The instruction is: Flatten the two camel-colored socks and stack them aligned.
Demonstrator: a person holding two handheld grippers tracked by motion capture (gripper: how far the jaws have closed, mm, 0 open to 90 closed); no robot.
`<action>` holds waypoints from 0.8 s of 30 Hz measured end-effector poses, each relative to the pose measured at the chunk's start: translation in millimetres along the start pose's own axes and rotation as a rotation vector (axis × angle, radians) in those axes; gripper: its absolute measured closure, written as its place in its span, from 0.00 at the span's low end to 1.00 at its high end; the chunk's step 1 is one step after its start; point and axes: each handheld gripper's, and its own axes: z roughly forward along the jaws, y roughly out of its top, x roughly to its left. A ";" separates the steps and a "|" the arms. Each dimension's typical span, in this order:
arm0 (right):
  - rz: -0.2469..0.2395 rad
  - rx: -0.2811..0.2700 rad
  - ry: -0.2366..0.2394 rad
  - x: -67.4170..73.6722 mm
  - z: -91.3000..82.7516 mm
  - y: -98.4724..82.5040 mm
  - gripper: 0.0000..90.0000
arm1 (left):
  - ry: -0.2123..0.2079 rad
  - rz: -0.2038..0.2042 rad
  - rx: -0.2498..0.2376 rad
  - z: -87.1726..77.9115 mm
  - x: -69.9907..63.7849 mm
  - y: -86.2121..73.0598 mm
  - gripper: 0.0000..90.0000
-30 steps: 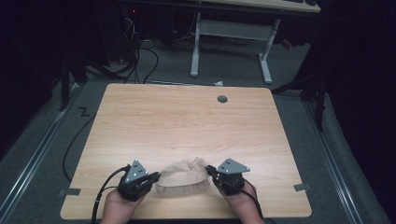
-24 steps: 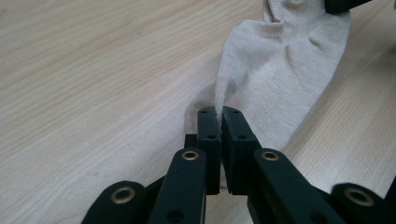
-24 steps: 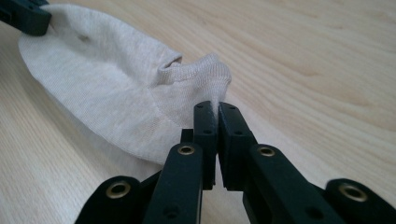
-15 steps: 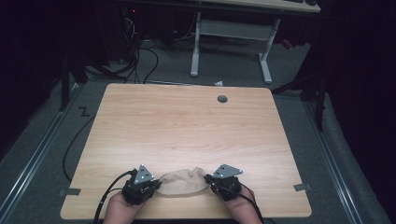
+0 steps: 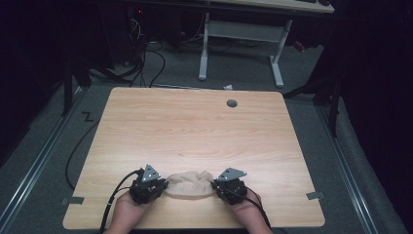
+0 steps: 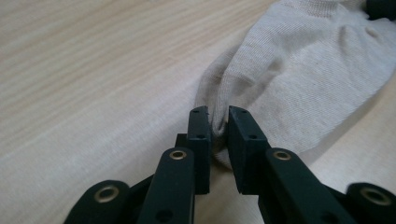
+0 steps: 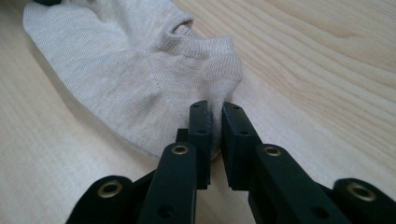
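A beige ankle sock (image 5: 190, 184) lies stretched between my two grippers near the front edge of the wooden table (image 5: 195, 131). My left gripper (image 5: 160, 186) is shut on one end of the sock (image 6: 299, 79), with a fold of fabric pinched between its jaws (image 6: 218, 122). At the other end my right gripper (image 5: 215, 185) is shut on the heel edge of the sock (image 7: 135, 70), cloth pressed between its jaws (image 7: 217, 116). The sock rests on the tabletop, slightly bunched in the middle.
A round cable hole (image 5: 232, 103) sits near the table's far edge. Behind the table stands a white desk frame (image 5: 241, 44) with cables on the grey floor. Tape marks (image 5: 315, 195) lie at the front corners.
Both grippers have moved closer to the front edge and slightly toward each other, pulling the sock along with them.
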 end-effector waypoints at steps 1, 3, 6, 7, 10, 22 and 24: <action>0.004 -0.002 -0.001 -1.5 1.4 1.4 0.90 | 0.004 -0.004 -0.004 1.0 1.4 0.4 0.86; 0.012 -0.010 -0.004 -6.8 5.2 4.6 0.88 | 0.016 -0.012 -0.017 1.7 3.2 0.8 0.79; 0.023 -0.053 0.016 -13.0 1.0 6.8 0.84 | -0.030 -0.056 -0.048 -6.3 9.0 3.4 0.71; 0.046 -0.093 0.028 -16.4 -3.7 7.3 0.83 | -0.041 -0.075 -0.076 -12.0 12.3 4.6 0.69; 0.096 -0.190 -0.005 -29.6 -18.4 6.2 0.77 | -0.002 -0.082 -0.144 -28.3 24.5 6.1 0.65; 0.252 -0.185 -0.242 -94.9 -25.0 -28.3 0.65 | 0.196 -0.216 -0.154 -49.6 92.3 -17.9 0.60; 0.261 -0.190 -0.249 -98.3 -25.8 -29.0 0.65 | 0.206 -0.209 -0.147 -49.3 92.2 -19.3 0.60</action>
